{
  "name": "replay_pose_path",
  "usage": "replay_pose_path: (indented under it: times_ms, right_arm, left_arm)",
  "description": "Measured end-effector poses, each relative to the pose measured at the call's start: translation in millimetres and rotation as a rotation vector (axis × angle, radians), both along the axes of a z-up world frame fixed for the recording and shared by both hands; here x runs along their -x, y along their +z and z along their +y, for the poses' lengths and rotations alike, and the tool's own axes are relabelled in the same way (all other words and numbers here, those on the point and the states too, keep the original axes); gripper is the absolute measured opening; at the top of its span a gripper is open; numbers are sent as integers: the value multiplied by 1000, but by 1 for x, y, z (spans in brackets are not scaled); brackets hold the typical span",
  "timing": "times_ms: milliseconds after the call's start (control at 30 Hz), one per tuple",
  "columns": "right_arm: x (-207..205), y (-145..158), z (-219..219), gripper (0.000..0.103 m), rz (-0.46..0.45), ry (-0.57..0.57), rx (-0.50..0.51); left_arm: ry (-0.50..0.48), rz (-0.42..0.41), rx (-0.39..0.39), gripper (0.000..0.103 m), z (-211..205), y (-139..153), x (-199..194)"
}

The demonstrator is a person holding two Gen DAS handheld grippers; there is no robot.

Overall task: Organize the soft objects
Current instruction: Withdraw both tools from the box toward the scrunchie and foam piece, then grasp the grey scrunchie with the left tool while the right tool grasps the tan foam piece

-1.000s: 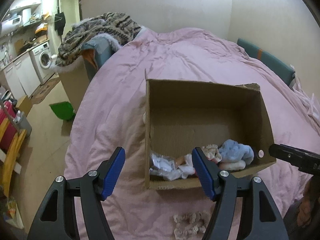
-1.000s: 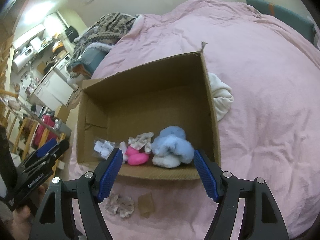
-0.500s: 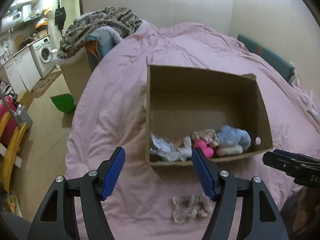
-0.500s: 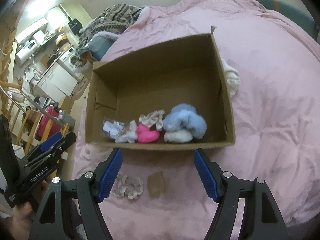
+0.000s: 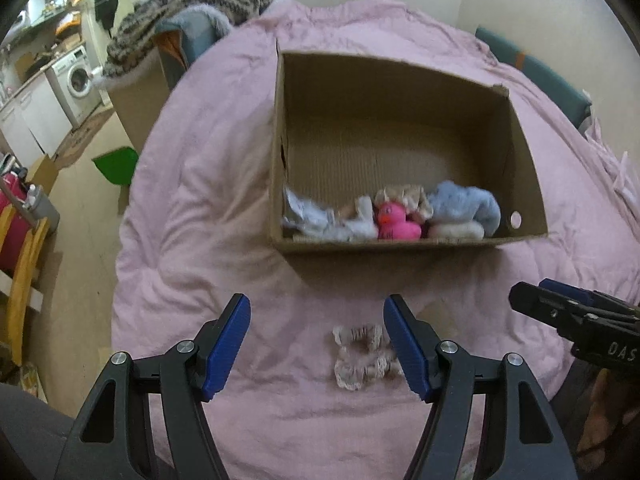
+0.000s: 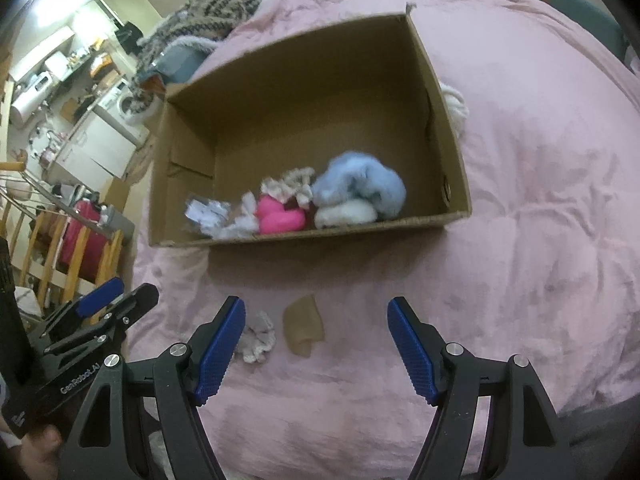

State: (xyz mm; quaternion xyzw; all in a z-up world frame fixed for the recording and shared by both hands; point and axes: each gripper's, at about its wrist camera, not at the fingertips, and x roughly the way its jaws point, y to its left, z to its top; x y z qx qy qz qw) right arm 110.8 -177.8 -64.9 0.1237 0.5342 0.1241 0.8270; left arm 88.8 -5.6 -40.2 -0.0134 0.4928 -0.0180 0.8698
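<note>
An open cardboard box (image 5: 528, 160) (image 6: 452, 152) lies on the pink bed. Along its near wall sit a pink rubber duck (image 5: 394, 222) (image 6: 278, 216), a blue fluffy item (image 5: 466, 206) (image 6: 358, 184), a white soft piece (image 6: 346, 216), a frilly scrunchie (image 5: 406, 196) and pale crumpled bits (image 5: 316, 220). In front of the box lie a beige lace scrunchie (image 5: 360, 356) (image 6: 258, 340) and a tan fabric piece (image 6: 303, 326). My left gripper (image 5: 316, 346) is open, empty, just above the lace scrunchie. My right gripper (image 6: 316, 344) is open, empty, above the tan piece.
The pink duvet (image 5: 192, 216) covers the bed. A white bundle (image 6: 456, 106) lies behind the box's right wall. A striped blanket pile (image 5: 192, 4) sits at the far left corner. Floor, a green dustpan (image 5: 116, 166) and a washing machine (image 5: 78, 76) lie to the left.
Both grippers have pulled back from the box toward the bed's near edge. The lace scrunchie and tan piece now show fully in front of the box. Both grippers stay open.
</note>
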Motion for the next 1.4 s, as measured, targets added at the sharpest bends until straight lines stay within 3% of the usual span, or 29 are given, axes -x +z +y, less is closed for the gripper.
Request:
replay_pose_path:
  times_ms: [167,433,533,633,767,933,1033,1100,1167,1267,1400]
  right_arm:
    - [-5,-18,1,78,74,5,0]
    - [-13,-34,-4,78,152,-30,-38]
    - [-15,-40,-6,78,177,-47,-41]
    - [-16,-43,-9,78,191,-62,-50]
    - [-17,-44,-11,78,198,-69,-51]
    - [-17,-46,-9,78,202,-64,-45]
    - [-17,-46,-11,78,205,-67,-49]
    - [-18,-46,-10,78,203,-66,-46]
    - [-18,-46,-10,78,202,-64,-34]
    - [-18,-48,-10,78,208,-63,-29]
    - [-20,-48,-6,78,202,-49,-34]
  left_arm:
    - [9,53,11,66,0,-12,-3]
    - [51,196,112,66,10,-40,-12]
    - [41,274,167,66,8,-56,-15]
    - [32,340,172,66,1,-73,-18]
    - [-8,360,201,66,-14,-82,-24]
    - [-94,374,123,66,-37,-94,-25]
    - [-96,359,87,66,-40,-94,-22]
    - [-82,349,79,55,-38,-94,-22]
    - [-88,349,71,33,-37,-95,-23]
    - [-97,362,142,8,-33,-93,-23]
    - [-93,323,149,7,-24,-73,-18]
